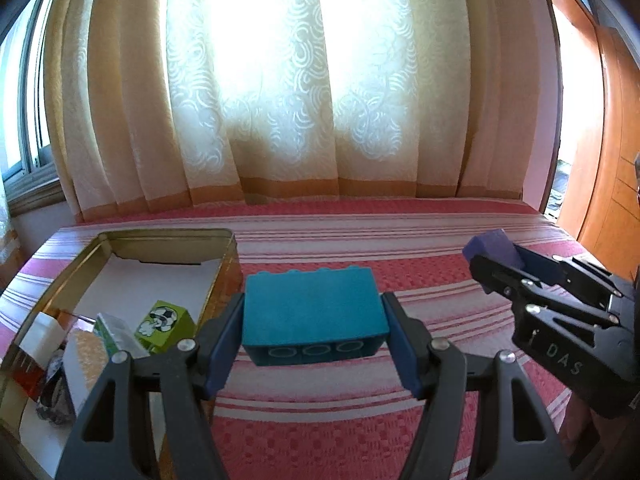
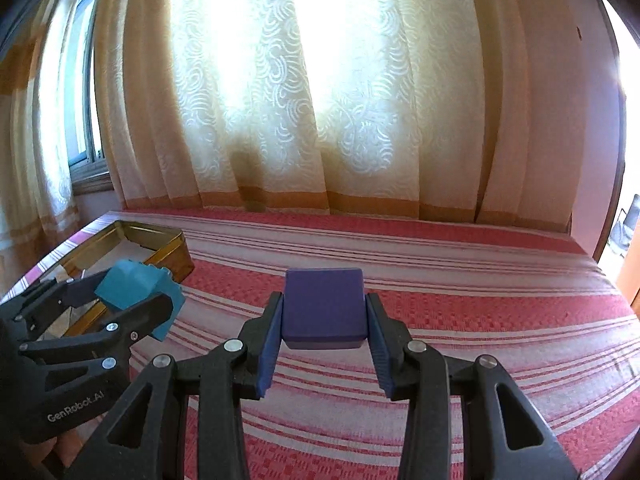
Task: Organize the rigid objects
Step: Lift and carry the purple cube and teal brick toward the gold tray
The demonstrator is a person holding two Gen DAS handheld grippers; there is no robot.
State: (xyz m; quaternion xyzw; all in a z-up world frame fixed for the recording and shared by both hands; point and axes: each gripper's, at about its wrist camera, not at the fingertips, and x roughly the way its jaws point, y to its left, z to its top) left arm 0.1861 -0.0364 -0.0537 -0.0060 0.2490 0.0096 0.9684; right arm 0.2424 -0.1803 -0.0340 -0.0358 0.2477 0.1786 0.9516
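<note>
In the left wrist view I see my left hand-held gripper (image 1: 316, 336) at the lower centre of the frame. It pinches a teal building block (image 1: 314, 314) between its two blue pads (image 1: 402, 344), and the block is lifted above the bed (image 1: 400, 240), which has a red and white striped cover. The studs of the block point away from the camera, and its hollow underside with round tubes faces me.

At the left of this frame stands an open golden tin box (image 1: 230, 252) on the bed, just beside the left gripper. Inside it, in the lower left part, lie a green cube with a cartoon picture (image 1: 164, 322), a white and green small box (image 1: 116, 332) and some other small things that I cannot identify.

At the right edge of the same frame my right hand-held gripper (image 1: 500, 264) is visible from the side. In the right wrist view this gripper (image 2: 324, 324) is at the lower centre, and its pads are pressed on a purple block (image 2: 324, 304), which is also held above the bed (image 2: 480, 300). The left gripper with the teal block (image 2: 136, 288) appears at the left of this frame, in front of the tin box (image 2: 176, 248).

Behind the bed hangs a cream curtain (image 2: 280, 100) with bright light coming through it.
</note>
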